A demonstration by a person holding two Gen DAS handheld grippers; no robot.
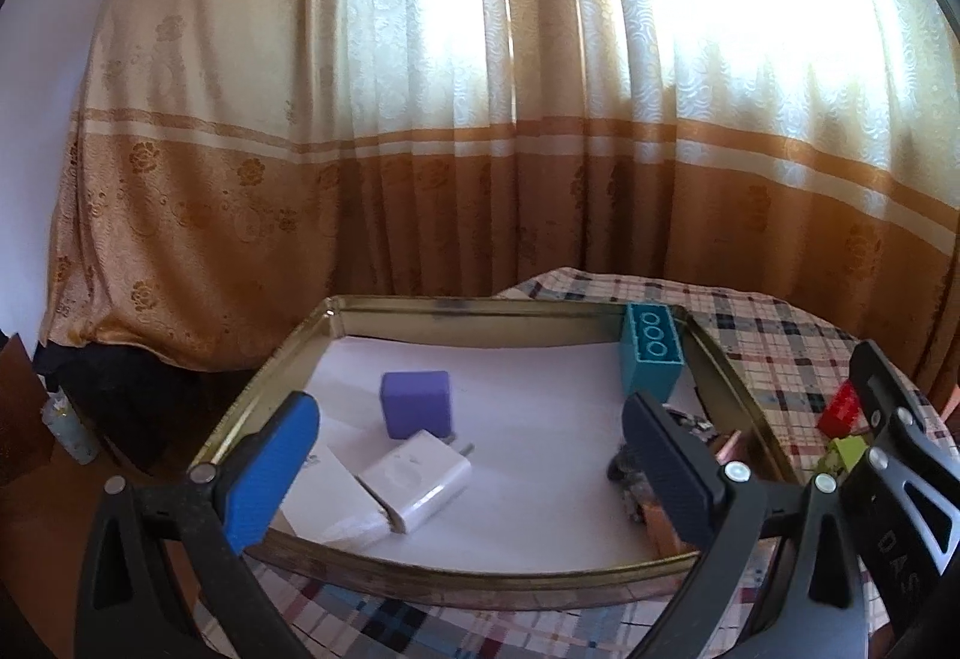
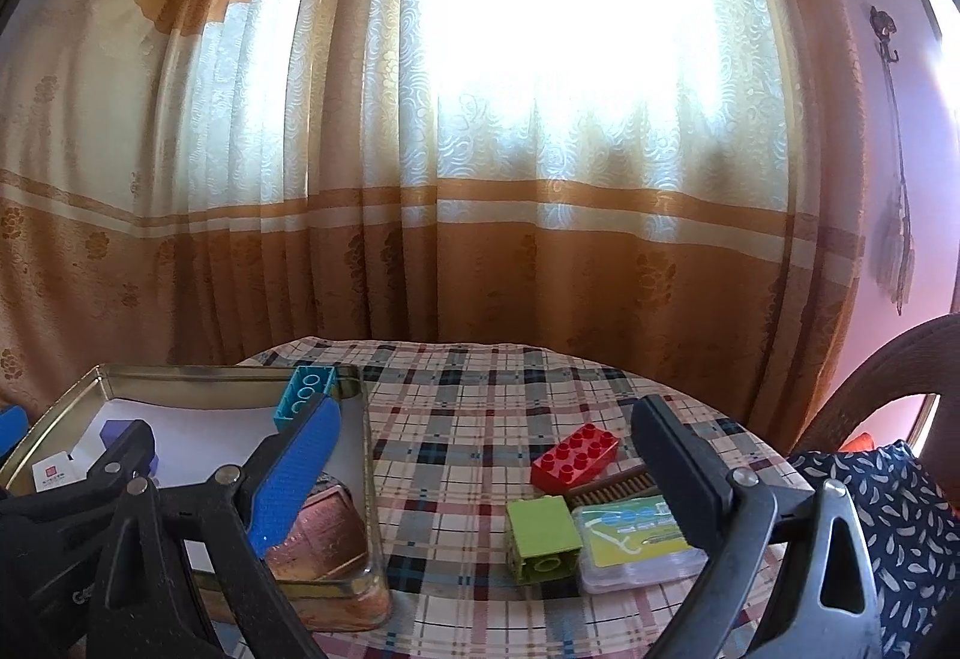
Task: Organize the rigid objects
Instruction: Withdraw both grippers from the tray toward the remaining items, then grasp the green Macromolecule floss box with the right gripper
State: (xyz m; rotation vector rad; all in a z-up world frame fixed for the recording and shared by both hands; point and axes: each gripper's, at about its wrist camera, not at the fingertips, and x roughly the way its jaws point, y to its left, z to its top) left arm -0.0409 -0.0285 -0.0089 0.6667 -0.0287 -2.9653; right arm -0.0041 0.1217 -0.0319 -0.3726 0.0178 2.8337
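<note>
A gold metal tray lined with white paper holds a purple block, a white charger, a teal brick standing in its far right corner, and a copper-coloured tin. My left gripper hovers open over the tray's near edge, holding nothing. On the plaid cloth to the right of the tray lie a red brick, a green brick and a clear plastic box. My right gripper stands open above them, also holding nothing.
A brown comb-like piece lies between the red brick and the plastic box. The round table backs onto a long curtain. A chair with a dark patterned cushion stands at the right. A white card box lies in the tray.
</note>
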